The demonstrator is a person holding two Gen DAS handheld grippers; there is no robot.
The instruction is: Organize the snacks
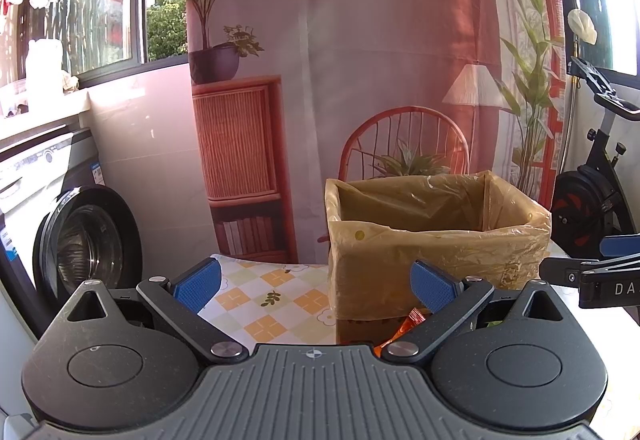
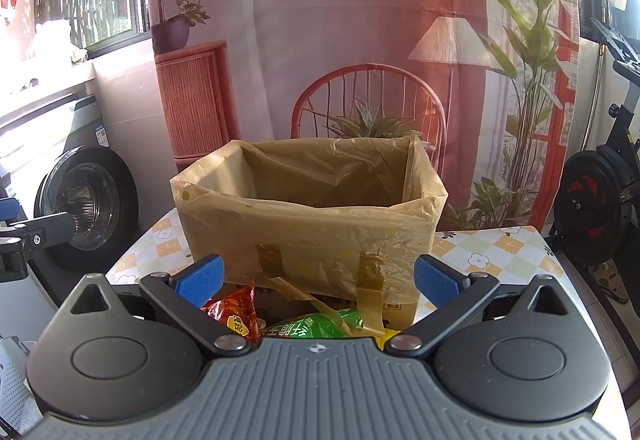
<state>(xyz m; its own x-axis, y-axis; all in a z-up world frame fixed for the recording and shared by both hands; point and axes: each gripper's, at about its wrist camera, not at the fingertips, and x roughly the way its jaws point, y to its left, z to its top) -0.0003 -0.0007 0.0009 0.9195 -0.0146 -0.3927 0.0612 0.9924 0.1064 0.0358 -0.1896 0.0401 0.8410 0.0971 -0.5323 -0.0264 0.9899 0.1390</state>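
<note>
A cardboard box lined with a yellowish plastic bag stands open on the checked tablecloth; it also shows in the left wrist view. In front of it lie snack packets: a red one, a green one and a bit of yellow. An orange packet edge shows in the left wrist view. My right gripper is open and empty above the packets, facing the box. My left gripper is open and empty, left of the box. The box's inside bottom is hidden.
The table has a flower-checked cloth. A washing machine stands to the left and an exercise bike to the right. A printed backdrop hangs behind the table. The right gripper's fingers show at the right edge of the left wrist view.
</note>
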